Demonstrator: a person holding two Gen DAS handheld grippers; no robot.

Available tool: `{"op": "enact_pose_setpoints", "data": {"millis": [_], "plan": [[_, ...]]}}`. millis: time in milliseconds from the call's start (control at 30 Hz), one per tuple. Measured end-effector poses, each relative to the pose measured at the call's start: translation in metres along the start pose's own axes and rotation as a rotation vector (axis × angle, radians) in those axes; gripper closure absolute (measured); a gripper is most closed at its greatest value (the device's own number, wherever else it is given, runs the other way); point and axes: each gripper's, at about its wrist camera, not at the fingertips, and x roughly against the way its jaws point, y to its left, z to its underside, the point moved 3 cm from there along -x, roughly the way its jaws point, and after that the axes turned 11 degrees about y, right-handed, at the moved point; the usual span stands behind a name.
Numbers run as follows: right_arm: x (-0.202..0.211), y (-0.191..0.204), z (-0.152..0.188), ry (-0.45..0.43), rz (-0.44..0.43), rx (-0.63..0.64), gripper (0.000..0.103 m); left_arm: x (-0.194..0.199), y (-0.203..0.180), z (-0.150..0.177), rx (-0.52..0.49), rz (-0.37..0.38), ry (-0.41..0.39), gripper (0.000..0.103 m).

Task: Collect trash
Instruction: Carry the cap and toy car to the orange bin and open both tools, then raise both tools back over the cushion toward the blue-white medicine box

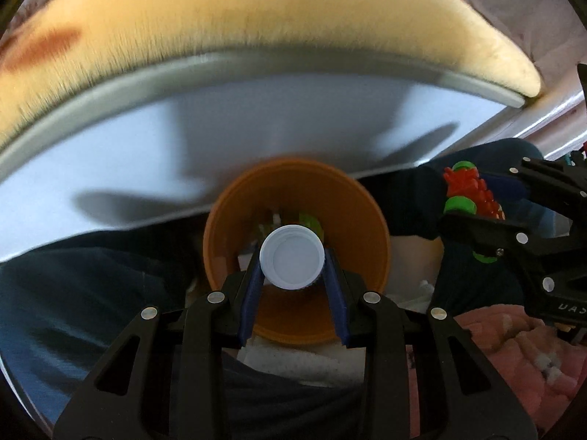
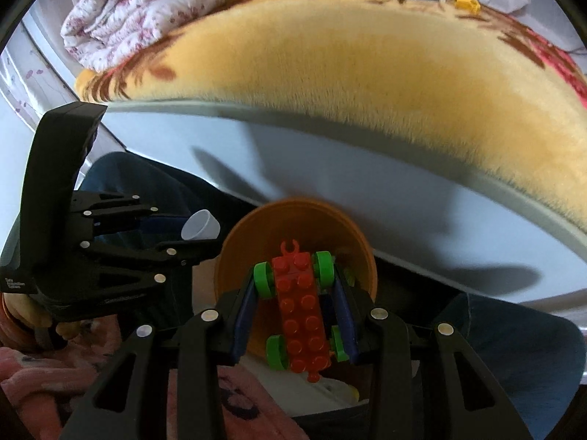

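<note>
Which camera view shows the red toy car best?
The right wrist view: the red toy car fills the centre, studs and green wheels clear, clamped in the right gripper over the orange bin. The left wrist view shows it only sideways, at its right edge.

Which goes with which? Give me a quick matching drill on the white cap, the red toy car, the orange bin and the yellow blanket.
1 white cap
2 red toy car
3 orange bin
4 yellow blanket

a lies on the bed
b clamped in right gripper
c clamped in left gripper
d open, below both grippers

Pairs: 1-c, 2-b, 3-d, 4-a
</note>
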Motion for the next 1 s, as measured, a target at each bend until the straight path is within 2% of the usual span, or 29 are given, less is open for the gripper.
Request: {"op": "enact_pose_setpoints", "data": {"millis": [233,367,433,467,600,667,733,1000], "plan": [[-0.024,-0.002,-0.004,0.064,0.0,-0.001,0.064,-0.029,0.005,0.006,0.034,0.008,0.087,0.071],[-0.03,-0.005,-0.008,0.075,-0.005,-0.012,0.062,-0.04,0.006,-0.001,0.05,0.02,0.126,0.071],[-0.031,-0.008,-0.009,0.071,-0.005,-0.021,0.05,-0.041,0.007,-0.001,0.05,0.025,0.133,0.07],[-0.031,-0.008,-0.009,0.067,-0.002,-0.027,0.046,-0.041,0.007,-0.001,0.047,0.023,0.136,0.067],[-0.03,-0.011,-0.01,0.059,-0.003,-0.041,0.039,-0.039,0.008,-0.003,0.052,-0.008,0.116,0.033],[-0.029,-0.013,-0.008,0.056,-0.003,-0.048,0.037,-0.038,0.009,-0.003,0.063,-0.016,0.11,0.027],[-0.028,-0.013,-0.008,0.053,-0.002,-0.055,0.036,-0.038,0.011,-0.004,0.077,-0.017,0.114,0.025],[-0.022,-0.017,-0.002,0.037,0.005,-0.059,0.032,-0.037,0.014,-0.003,0.094,-0.03,0.108,0.024]]}}
